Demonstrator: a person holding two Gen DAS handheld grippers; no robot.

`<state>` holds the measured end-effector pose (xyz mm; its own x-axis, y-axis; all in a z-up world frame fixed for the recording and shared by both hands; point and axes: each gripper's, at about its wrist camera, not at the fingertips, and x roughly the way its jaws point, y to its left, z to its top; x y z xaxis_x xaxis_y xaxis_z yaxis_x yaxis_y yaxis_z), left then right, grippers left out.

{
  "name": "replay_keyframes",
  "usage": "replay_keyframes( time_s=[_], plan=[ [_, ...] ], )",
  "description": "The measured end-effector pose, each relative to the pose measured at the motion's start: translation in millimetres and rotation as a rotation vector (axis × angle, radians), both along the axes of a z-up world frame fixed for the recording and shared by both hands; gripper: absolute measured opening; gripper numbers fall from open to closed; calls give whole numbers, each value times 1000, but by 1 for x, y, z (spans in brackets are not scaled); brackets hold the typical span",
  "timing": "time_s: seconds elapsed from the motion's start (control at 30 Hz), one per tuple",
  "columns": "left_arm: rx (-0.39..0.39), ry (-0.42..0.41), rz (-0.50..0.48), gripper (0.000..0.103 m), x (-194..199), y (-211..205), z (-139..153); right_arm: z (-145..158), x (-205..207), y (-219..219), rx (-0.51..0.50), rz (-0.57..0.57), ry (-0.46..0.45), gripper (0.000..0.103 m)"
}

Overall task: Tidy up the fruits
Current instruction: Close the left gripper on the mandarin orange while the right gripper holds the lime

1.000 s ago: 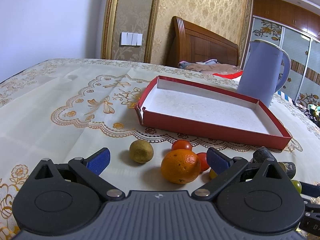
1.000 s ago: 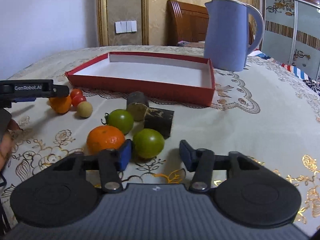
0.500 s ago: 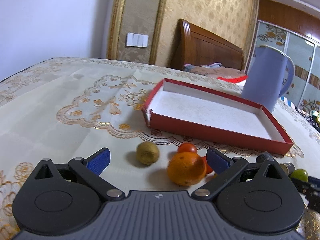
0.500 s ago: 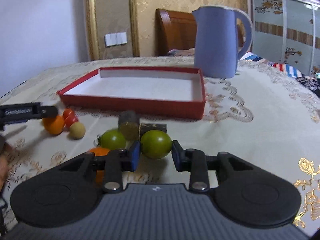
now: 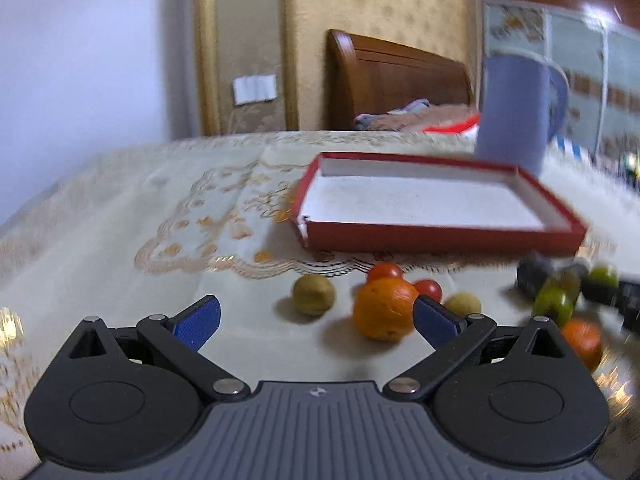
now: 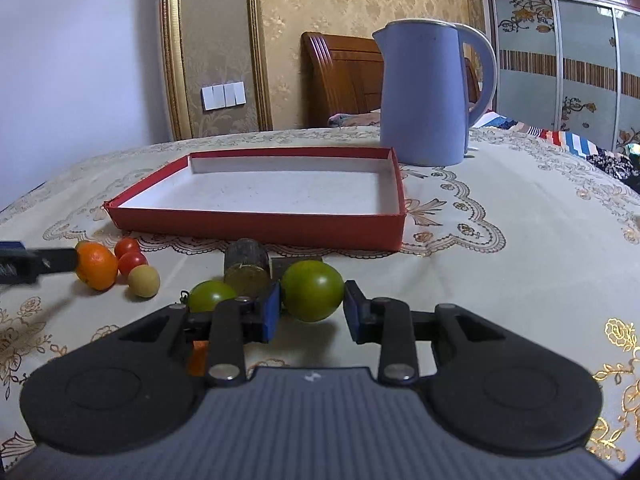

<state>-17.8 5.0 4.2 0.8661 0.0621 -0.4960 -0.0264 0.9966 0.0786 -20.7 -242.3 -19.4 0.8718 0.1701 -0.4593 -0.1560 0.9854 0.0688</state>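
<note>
Right gripper [image 6: 311,312] clamped on green tomato [image 6: 313,290], blue pads pressing both sides, fruit just above patterned tablecloth [image 6: 520,240]. Left gripper [image 5: 316,316] wide apart, holding nothing; orange [image 5: 383,308] just inside its right finger, brownish round fruit [image 5: 313,294] between fingers, further off. 2 red cherry tomatoes [image 6: 129,254] and pale yellow ball [image 6: 144,281] beside orange. Second green tomato [image 6: 210,295] and dark cylinder [image 6: 246,270] left of held fruit. Red tray [image 6: 256,227] beyond, white inside, no fruit in it. Blue kettle [image 6: 424,92] behind tray.
</note>
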Motion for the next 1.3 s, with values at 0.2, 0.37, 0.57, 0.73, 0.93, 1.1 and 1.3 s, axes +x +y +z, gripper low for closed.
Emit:
replay_keyframes(
  time_s=[0.2, 0.37, 0.57, 0.73, 0.93, 1.1, 1.3],
  plan=[
    [131, 11, -39, 103, 6, -25, -5, -1, 3, -2, 15, 3, 20, 32],
    [133, 30, -52, 103, 14, -28, -8, -2, 4, -3, 18, 1, 30, 32],
    [71, 48, -78, 77, 18, -22, -9, -3, 5, -4, 24, 1, 42, 32],
    [27, 67, -116, 57, 20, -18, -11, -3, 6, -5, 29, -2, 49, 32],
    [8, 71, -163, 43, 19, -20, -11, -4, 8, -4, 25, -2, 57, 32],
    [-21, 74, -161, 42, 20, -16, -11, -4, 8, -3, 22, -2, 57, 32],
    [-48, 70, -153, 42, 21, -10, -11, -3, 7, -4, 24, -1, 51, 32]
  ],
)
